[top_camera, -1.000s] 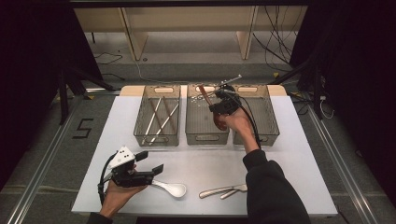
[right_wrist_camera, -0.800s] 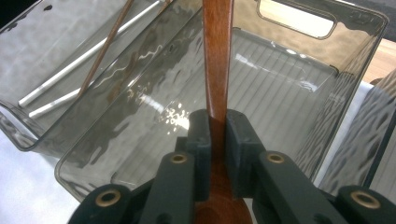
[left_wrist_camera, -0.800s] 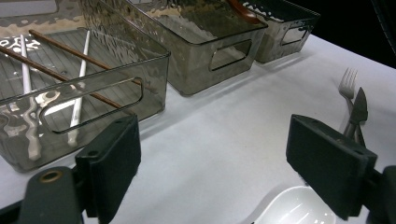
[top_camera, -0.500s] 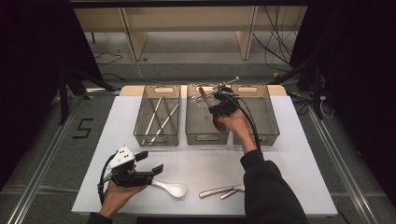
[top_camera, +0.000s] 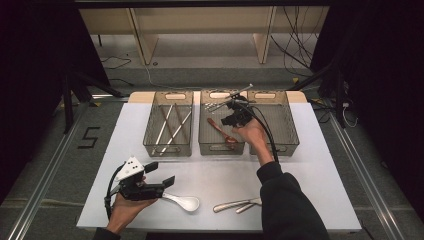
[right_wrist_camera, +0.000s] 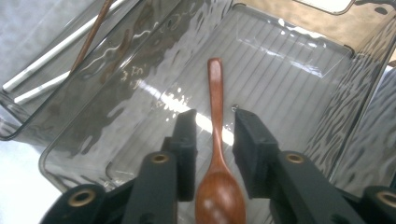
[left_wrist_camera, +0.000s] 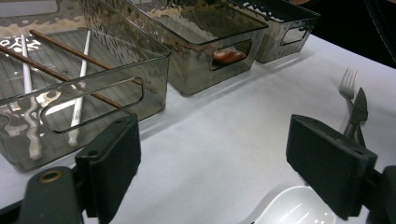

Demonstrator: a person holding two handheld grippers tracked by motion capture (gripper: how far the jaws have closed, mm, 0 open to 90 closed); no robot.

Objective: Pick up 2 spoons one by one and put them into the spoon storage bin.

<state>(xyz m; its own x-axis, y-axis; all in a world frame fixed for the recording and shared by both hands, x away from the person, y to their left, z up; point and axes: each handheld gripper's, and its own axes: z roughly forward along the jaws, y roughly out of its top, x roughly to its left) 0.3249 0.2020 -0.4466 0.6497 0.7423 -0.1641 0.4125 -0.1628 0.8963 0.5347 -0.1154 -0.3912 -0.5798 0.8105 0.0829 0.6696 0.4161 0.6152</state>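
I see three bins in a row at the table's [top_camera: 310, 165] far side. Chopsticks [top_camera: 170, 127] lie in the left bin [top_camera: 168, 123], a spoon [top_camera: 220, 128] in the middle bin [top_camera: 221, 125]. Before that bin lie a ladle [top_camera: 184, 201], fork [top_camera: 235, 204] and knife [top_camera: 248, 206].

Overhead light is brightening the white table [top_camera: 220, 170] while everything from nine to three o'clock around it is sinking into near black. The high view is looking soft and slightly grainy. Glare is rippling across the bin [right_wrist_camera: 280, 70] floor at twelve o'clock in the right gripper view. In the left gripper view, the near jaws are blurring at six o'clock, casting soft shadows.
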